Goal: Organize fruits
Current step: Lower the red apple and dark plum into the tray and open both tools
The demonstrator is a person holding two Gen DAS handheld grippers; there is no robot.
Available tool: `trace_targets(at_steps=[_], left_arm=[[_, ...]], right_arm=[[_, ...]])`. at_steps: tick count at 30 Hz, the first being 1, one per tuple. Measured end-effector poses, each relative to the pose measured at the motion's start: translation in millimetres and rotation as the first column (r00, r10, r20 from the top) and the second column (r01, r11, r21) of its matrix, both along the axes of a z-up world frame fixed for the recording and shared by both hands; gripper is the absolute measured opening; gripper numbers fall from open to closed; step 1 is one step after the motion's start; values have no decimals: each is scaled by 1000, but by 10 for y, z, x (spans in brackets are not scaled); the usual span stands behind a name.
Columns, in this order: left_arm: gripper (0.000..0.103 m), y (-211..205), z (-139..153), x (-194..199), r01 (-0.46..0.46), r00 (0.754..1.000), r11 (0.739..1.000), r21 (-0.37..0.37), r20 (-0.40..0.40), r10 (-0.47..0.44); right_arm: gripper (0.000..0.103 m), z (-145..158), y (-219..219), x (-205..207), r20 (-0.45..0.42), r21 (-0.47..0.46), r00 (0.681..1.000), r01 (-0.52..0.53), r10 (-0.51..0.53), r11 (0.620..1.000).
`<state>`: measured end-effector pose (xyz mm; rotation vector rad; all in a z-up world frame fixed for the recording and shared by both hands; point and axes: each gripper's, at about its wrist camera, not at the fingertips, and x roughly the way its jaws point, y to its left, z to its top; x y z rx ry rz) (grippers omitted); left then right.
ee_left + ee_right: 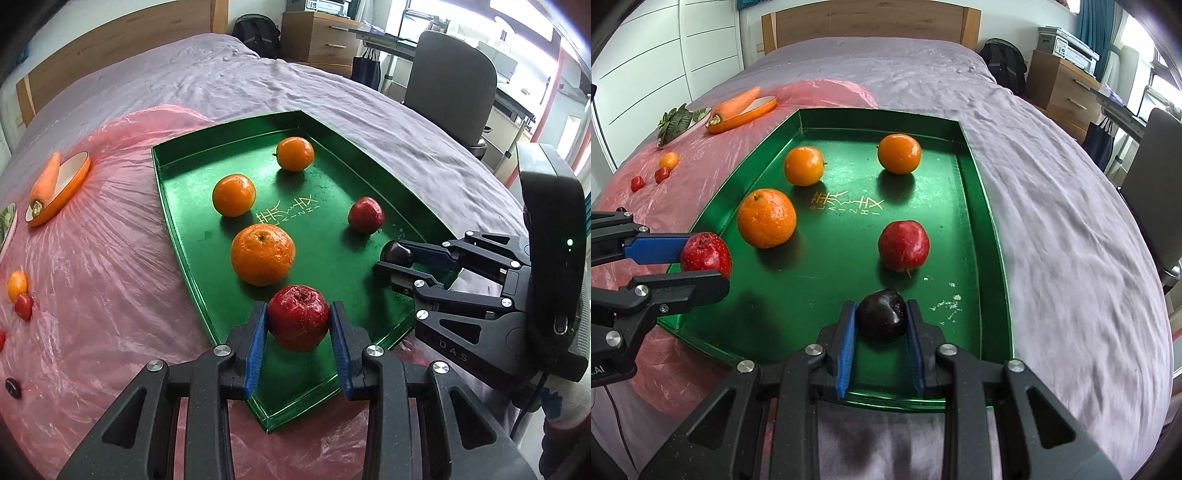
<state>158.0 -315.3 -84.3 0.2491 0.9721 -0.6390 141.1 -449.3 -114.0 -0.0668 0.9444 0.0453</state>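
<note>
A green tray point(177, 206) point(982, 206) lies on a bed and holds three oranges, the largest point(263, 254) point(767, 218) nearest me, plus a small red apple point(365, 215) point(903, 246). My left gripper point(298, 325) point(709, 258) is shut on another red apple point(298, 322) point(706, 254), held over the tray's near left edge. A dark plum point(882, 320) point(397, 254) sits between the pads of my right gripper point(882, 325) point(392, 260), which is shut on it just above the tray's near end.
On the pink plastic sheet point(103, 258) left of the tray lie a carrot point(46, 179) on an orange dish, a plate of greens point(681, 122), a small orange point(17, 284) and small red fruits point(662, 174). An office chair point(450, 85) stands at the bedside.
</note>
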Motion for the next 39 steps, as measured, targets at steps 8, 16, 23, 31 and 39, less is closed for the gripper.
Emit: trace_targets(at_steps=[8, 16, 23, 31, 39], left_arm=[[29, -52, -138, 22, -4, 1000, 1000, 29, -12, 4], [29, -74, -160, 8, -11, 1000, 999, 40, -14, 12], [29, -37, -116, 31, -18, 1000, 999, 41, -18, 19], [36, 27, 29, -8, -28, 1000, 999, 28, 0, 28], [38, 131, 215, -111, -50, 999, 999, 2, 17, 49]], right_arm=[[27, -28, 4, 1, 10, -6, 1000, -1, 1, 1000], [29, -35, 2, -5, 9, -8, 1000, 1, -1, 1000], [55, -12, -11, -16, 3, -20, 1000, 18, -17, 1000], [61, 99, 17, -70, 7, -41, 1000, 22, -22, 999], [75, 284, 68, -185, 29, -68, 999, 42, -40, 997]])
